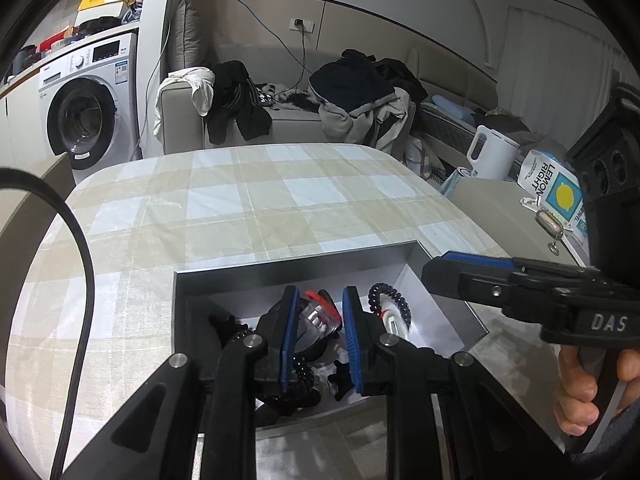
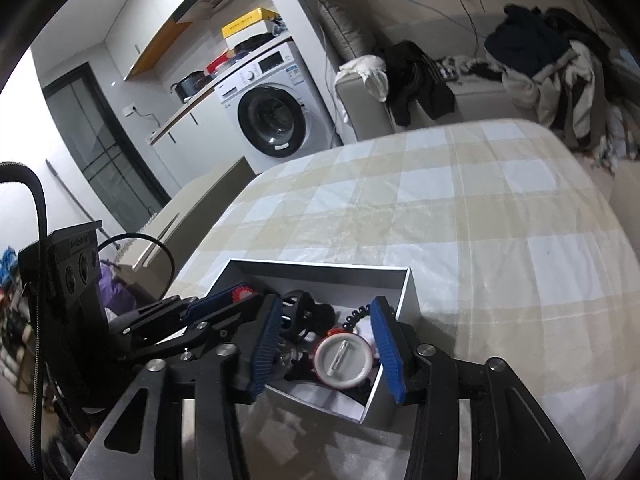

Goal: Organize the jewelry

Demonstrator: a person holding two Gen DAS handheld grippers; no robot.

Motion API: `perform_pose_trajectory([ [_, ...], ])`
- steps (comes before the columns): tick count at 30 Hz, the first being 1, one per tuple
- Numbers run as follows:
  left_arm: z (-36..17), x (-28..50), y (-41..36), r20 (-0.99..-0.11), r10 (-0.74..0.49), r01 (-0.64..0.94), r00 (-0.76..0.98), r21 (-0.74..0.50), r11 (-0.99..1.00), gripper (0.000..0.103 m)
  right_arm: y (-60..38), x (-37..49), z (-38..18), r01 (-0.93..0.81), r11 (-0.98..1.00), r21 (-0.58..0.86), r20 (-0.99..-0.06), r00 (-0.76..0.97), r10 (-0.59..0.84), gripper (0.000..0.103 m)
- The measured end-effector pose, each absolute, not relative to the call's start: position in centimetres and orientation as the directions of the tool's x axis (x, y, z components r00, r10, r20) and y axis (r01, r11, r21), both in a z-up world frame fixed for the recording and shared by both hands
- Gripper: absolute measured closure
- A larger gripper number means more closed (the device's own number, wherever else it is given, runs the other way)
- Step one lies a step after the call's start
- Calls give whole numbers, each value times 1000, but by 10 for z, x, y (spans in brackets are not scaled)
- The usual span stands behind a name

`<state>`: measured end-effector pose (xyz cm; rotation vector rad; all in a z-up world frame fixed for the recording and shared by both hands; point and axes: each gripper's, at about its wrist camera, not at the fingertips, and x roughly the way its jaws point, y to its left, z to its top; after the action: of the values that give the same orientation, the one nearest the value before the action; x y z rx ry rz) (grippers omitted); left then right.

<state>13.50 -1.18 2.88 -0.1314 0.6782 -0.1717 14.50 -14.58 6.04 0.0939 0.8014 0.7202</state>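
A: Biggest thing first, the table (image 1: 280, 200) w/ its beige-and-blue checked cloth fills the mid of both views. Behind it, a washing machine (image 1: 86, 108) on the left and a sofa (image 1: 288, 120) piled w/ dark clothes.

B: And on the cloth?

A: The grey box (image 1: 256, 265), open top, white inside, sits at the near edge of the table. In the right wrist view it's the same box (image 2: 320, 267), seen from its right side.

B: Grippers?

A: Left gripper (image 1: 320, 336) is down inside the box, blue pads apart at a mid gap, w/ a clear plastic hair clip (image 1: 318, 320) between them. Can't tell if the pads touch it, looks like a gap each side. Nothing gripped that I can see.

B: Right one?

A: Right gripper (image 2: 326, 354) hangs over the box's near-right corner, jaws spread wide, nothing between the pads but air and the box contents below. From the left wrist view the right gripper (image 1: 444, 268) comes in from the right side at the box's right wall, a hand (image 1: 588, 392) on its trigger grip.

B: Jewelry itself?

A: All in the box. A round white-and-red badge (image 2: 343, 362) lies face down, pin bar up, near the right wall. A black coil hair tie (image 1: 390, 300) just by it. Black clips (image 2: 298, 316) bunched in the mid. A small red round piece (image 2: 243, 293) sits by the left gripper's finger.

B: Off the table?

A: White kettle (image 1: 490, 154) and a lemon-print bag (image 1: 556, 194) to the right, well apart from the box.
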Motion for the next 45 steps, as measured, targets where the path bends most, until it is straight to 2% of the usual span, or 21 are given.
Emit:
perform_pose_trajectory([
  [1, 29, 134, -11, -611, -206, 117, 765, -183, 976, 69, -146, 144, 62, -559, 758, 336, -619, 476, 625, 47],
  [2, 29, 133, -11, -608, -213, 120, 765, -191, 974, 51, -146, 143, 63, -564, 754, 337, -614, 476, 630, 40],
  [3, 30, 131, -10, -602, -216, 121, 769, -195, 973, 43, -146, 141, 65, -566, 753, 336, -611, 477, 632, 37],
  [4, 31, 129, -10, -596, -214, 119, 774, -196, 973, 29, -146, 141, 65, -567, 753, 332, -609, 481, 631, 33],
  [5, 32, 127, -9, -591, -209, 114, 779, -195, 974, 22, -146, 139, 66, -568, 755, 326, -609, 484, 628, 28],
  [6, 33, 124, -7, -588, -206, 111, 782, -195, 975, 20, -146, 138, 66, -572, 755, 319, -611, 485, 626, 24],
  [8, 34, 120, -4, -586, -207, 108, 784, -200, 974, 13, -146, 134, 66, -583, 753, 304, -609, 489, 625, 7],
  [10, 34, 112, 1, -580, -212, 107, 787, -210, 972, 1, -147, 130, 67, -586, 756, 293, -604, 499, 621, 0],
  [18, 35, 73, 5, -537, -91, 37, 838, -111, 993, 1, -163, 105, 65, -626, 720, 300, -513, 531, 674, 0],
  [25, 24, 48, 3, -496, -16, -17, 868, -62, 998, 1, -169, 84, 51, -644, 687, 337, -481, 509, 713, 0],
  [45, 21, 47, 5, -412, -11, -14, 911, -59, 998, 1, -166, 62, 48, -669, 728, 147, -387, 639, 665, 0],
])
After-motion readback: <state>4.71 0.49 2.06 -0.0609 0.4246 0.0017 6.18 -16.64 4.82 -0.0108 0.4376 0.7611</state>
